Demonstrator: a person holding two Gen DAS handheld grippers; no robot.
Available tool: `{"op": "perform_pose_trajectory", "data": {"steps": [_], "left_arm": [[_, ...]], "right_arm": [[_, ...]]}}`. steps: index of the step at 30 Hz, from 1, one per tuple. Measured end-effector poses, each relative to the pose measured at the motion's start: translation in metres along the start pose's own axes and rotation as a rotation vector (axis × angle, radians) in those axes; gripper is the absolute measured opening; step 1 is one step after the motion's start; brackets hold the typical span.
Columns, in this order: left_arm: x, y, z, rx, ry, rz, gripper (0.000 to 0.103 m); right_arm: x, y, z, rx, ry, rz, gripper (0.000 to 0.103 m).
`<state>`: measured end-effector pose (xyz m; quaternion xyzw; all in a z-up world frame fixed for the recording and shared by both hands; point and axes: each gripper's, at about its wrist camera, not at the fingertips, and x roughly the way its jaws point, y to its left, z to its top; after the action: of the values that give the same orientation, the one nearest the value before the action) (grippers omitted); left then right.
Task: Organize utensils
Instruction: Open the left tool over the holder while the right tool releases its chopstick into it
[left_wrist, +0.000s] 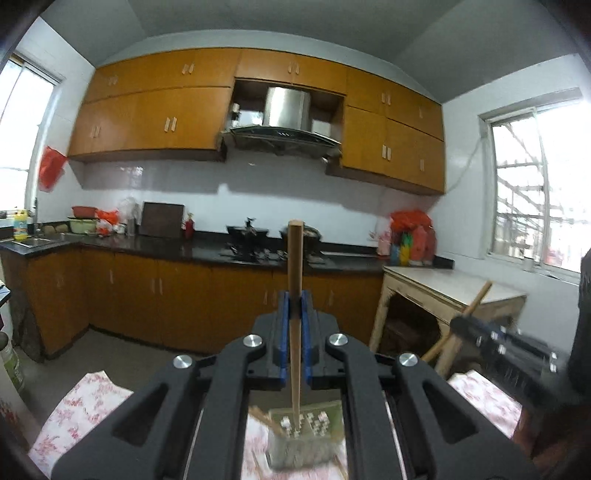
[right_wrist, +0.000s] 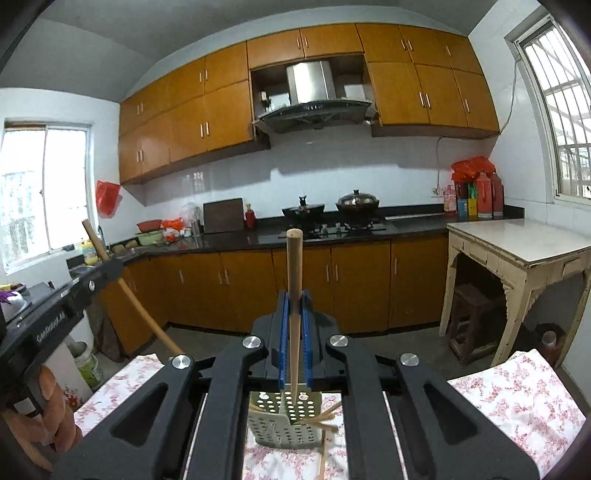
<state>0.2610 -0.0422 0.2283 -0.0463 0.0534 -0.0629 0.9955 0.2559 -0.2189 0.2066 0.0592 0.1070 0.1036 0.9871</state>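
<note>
My left gripper (left_wrist: 294, 295) is shut on a wooden utensil handle (left_wrist: 295, 258) that stands upright; its lower end points down at a perforated utensil holder (left_wrist: 301, 435) on the floral cloth. My right gripper (right_wrist: 294, 295) is shut on another wooden handle (right_wrist: 294, 266), also upright above the grey-green perforated holder (right_wrist: 284, 421), which has several chopsticks (right_wrist: 325, 417) around it. The right gripper and its stick (left_wrist: 476, 302) show at the right of the left wrist view; the left gripper (right_wrist: 107, 271) and its stick (right_wrist: 129, 291) show at the left of the right wrist view.
A floral tablecloth (right_wrist: 517, 398) covers the table below. Ahead is a kitchen counter (right_wrist: 332, 230) with a stove and pots, orange cabinets, and a white side table (right_wrist: 517, 240) at the right. A bucket (right_wrist: 86, 365) stands on the floor at left.
</note>
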Motion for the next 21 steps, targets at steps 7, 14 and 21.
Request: {"op": "perform_pose_trajectory", "data": {"steps": [7,14,21], "left_arm": [[0.049,0.0,-0.02,-0.021,0.045,0.034,0.007],[0.07,0.006,-0.037,-0.019,0.106,0.024,0.007],[0.07,0.017,-0.045,-0.023,0.148,0.048,0.023]], "right_arm": [[0.043,-0.007,-0.023,0.022,0.083,-0.013,0.007],[0.061,-0.011,-0.034,0.049,0.141,-0.005,0.007],[0.062,-0.009,-0.04,0.06,0.17,-0.016,0.026]]}}
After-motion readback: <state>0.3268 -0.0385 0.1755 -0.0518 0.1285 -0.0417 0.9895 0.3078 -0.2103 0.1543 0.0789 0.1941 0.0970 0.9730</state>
